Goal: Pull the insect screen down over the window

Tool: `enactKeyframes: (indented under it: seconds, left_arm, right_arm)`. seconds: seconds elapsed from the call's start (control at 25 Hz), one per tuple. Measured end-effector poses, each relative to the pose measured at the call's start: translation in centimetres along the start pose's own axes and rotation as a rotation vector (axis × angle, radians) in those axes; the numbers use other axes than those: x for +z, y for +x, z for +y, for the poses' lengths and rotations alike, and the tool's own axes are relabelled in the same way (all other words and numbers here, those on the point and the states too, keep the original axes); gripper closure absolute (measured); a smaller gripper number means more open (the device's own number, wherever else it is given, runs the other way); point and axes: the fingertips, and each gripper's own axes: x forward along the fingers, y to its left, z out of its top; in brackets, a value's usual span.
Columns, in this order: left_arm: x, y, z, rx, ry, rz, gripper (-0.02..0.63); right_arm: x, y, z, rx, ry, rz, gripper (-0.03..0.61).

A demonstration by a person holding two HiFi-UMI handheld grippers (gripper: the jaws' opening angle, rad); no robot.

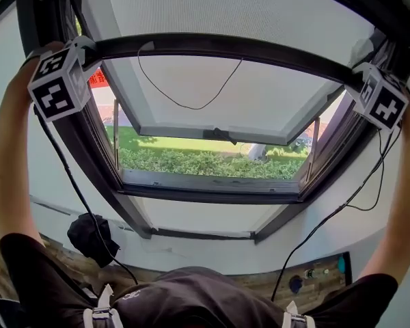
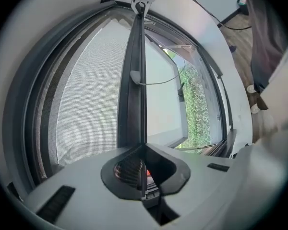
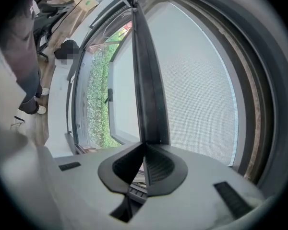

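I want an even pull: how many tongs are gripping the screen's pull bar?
2. The left tongs clamp the pull bar at its left end, the right tongs at its right end. No others are in view.

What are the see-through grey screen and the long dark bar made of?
The grey insect screen looks like fine woven mesh, perhaps fibreglass or plastic: a tiny grid shows. The long dark bar looks like matt painted metal or plastic: smooth, straight, dull.
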Motion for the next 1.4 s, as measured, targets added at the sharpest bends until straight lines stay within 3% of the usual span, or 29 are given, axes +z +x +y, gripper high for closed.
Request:
enactKeyframes:
  seconds: [0.36,0.48,0.96,1.16,1.4]
  left_arm:
    - [0.1,3.0,-9.0,-0.175,-0.019,-0.022,0.588]
    - [0.2,4.5,-13.5,-0.259,0.002,-0.021,0.588]
    - [0.1,11.1,-31.8,-0.447,0.033,0.041,0.586]
    - [-0.2,12.9,-36.5,-0.486,0.013,0.039,0.586]
    - [-0.4,13.8,-38.4,-0.497,-0.015,0.028,0.586]
  right_arm:
    - [-0.5,4.0,8.9,0.175,-0.007,0.002,0.555]
    - [-0.5,5.9,12.8,0.237,-0.020,0.001,0.555]
    - [-1.6,14.5,30.4,0.366,-0.013,0.055,0.553]
    - [-1.5,16.7,34.5,0.389,-0.017,0.068,0.553]
    - [-1.2,17.6,36.4,0.411,-0.011,0.074,0.552]
